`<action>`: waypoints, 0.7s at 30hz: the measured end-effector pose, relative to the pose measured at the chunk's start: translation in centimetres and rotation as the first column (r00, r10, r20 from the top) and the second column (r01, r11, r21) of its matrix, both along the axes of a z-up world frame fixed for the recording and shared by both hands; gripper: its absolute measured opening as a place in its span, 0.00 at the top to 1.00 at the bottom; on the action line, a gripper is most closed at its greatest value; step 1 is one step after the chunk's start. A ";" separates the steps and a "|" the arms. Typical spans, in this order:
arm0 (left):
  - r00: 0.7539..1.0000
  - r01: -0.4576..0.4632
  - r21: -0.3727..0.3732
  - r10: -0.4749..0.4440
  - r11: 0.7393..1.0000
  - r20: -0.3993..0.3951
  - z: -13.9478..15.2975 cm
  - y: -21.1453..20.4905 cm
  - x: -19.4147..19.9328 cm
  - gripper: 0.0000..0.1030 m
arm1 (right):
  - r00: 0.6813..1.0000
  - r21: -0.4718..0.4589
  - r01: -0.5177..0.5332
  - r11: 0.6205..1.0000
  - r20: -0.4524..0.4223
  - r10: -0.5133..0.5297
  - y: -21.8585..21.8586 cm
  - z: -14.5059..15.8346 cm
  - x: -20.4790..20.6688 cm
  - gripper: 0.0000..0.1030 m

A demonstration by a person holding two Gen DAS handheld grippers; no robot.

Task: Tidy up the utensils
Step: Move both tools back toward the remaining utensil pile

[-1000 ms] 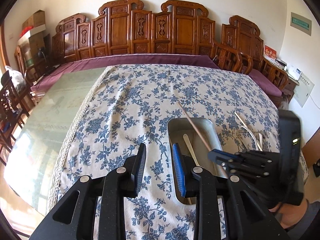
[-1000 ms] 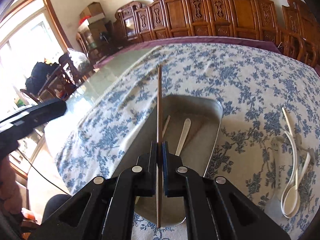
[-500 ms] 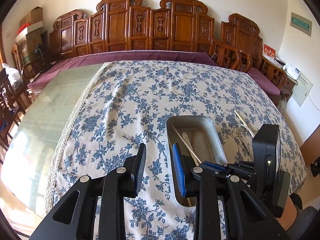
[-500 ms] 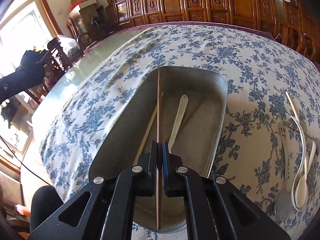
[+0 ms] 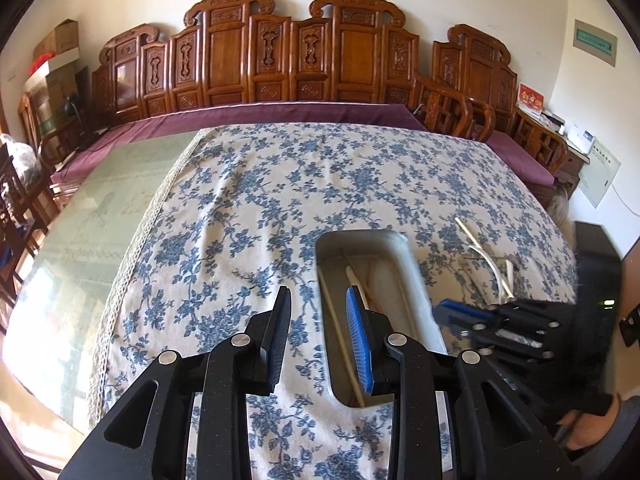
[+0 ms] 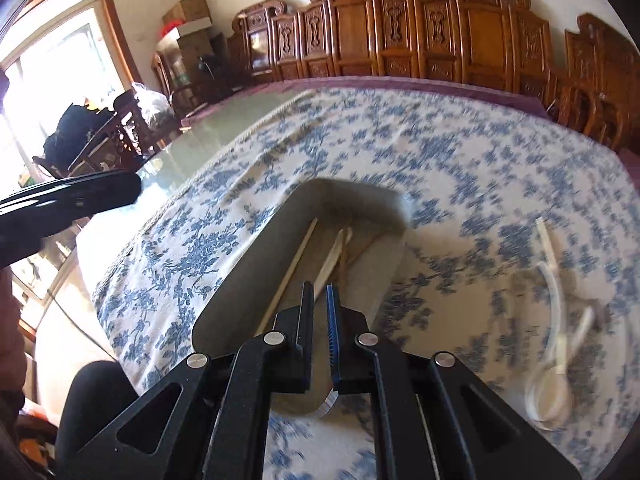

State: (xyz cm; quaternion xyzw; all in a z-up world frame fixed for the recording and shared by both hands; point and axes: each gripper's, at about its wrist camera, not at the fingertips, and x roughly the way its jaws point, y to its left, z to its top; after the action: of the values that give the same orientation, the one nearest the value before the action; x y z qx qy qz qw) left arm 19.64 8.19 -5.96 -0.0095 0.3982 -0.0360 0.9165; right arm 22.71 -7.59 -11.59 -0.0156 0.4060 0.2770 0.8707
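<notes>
Two grippers are working over the blue-flowered tablecloth (image 5: 248, 200), and the metal tray (image 5: 404, 264) is sitting in front of both of them. Left gripper (image 5: 318, 334) is hovering low at the tray's near-left corner with its jaws spread wide and nothing between them; one finger is hanging over the cloth, the blue-padded one over the tray's inner edge. Right gripper (image 6: 320, 338) is sitting just above the tray's near end, and its jaws are parted by a narrow gap with nothing pinched in them. From the left wrist view, that same right gripper (image 5: 460, 316) is showing at the tray's right rim, blue pad forward.

Inside the tray (image 6: 248, 280), a long pale chopstick (image 6: 288, 276) is lying lengthwise along the left side, and a white spoon handle (image 6: 332, 258) is resting beside it toward the middle. A darker brown stick is showing just right of the spoon, though the motion blur is making it hard to read. Over on the cloth to the tray's right, well apart from it, a loose pile of utensils (image 6: 554, 344) is waiting: a pale chopstick (image 5: 472, 232) angled away and white spoons tangled together. Carved wooden chairs (image 5: 288, 60) are lining the wall behind, with bare glass tabletop (image 5: 88, 216) showing left of the cloth.
</notes>
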 end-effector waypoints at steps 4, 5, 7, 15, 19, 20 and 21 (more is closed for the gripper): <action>0.999 0.029 0.000 -0.029 1.000 0.019 1.0 -1.6 -0.5 0.71 | 0.999 -0.005 0.023 1.000 0.040 -0.022 -3.3 2.1 -1.6 0.91; 0.999 0.036 -0.001 -0.036 0.999 0.023 1.2 -2.0 -0.7 0.71 | 0.998 -0.007 0.028 1.000 0.049 -0.027 -3.9 2.5 -1.9 0.91; 0.998 0.052 0.000 -0.052 0.999 0.031 1.6 -3.0 -1.1 0.70 | 0.996 -0.007 0.049 0.999 0.070 -0.048 -5.4 3.4 -2.7 0.91; 0.993 0.106 0.004 -0.106 0.994 0.053 3.2 -6.6 -3.0 0.65 | 0.985 0.006 0.136 0.991 0.110 -0.136 -10.7 5.7 -5.9 0.91; 0.991 0.124 0.004 -0.124 0.992 0.059 3.6 -8.1 -3.6 0.52 | 0.978 0.005 0.175 0.985 0.116 -0.175 -13.2 6.0 -7.0 0.91; 0.990 0.128 0.001 -0.128 0.992 0.058 3.6 -8.4 -3.7 0.52 | 0.976 0.006 0.185 0.983 0.114 -0.184 -13.7 6.0 -7.2 0.91; 0.990 0.134 0.000 -0.133 0.991 0.056 3.6 -8.7 -3.7 0.52 | 0.974 0.003 0.198 0.980 0.110 -0.197 -14.6 5.9 -7.2 0.91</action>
State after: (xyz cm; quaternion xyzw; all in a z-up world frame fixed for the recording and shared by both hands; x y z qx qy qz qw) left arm 15.93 -0.55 -2.40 0.0164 0.3722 -0.0983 0.9228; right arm 15.51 -22.19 -5.72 0.0061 0.3580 0.1862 0.9150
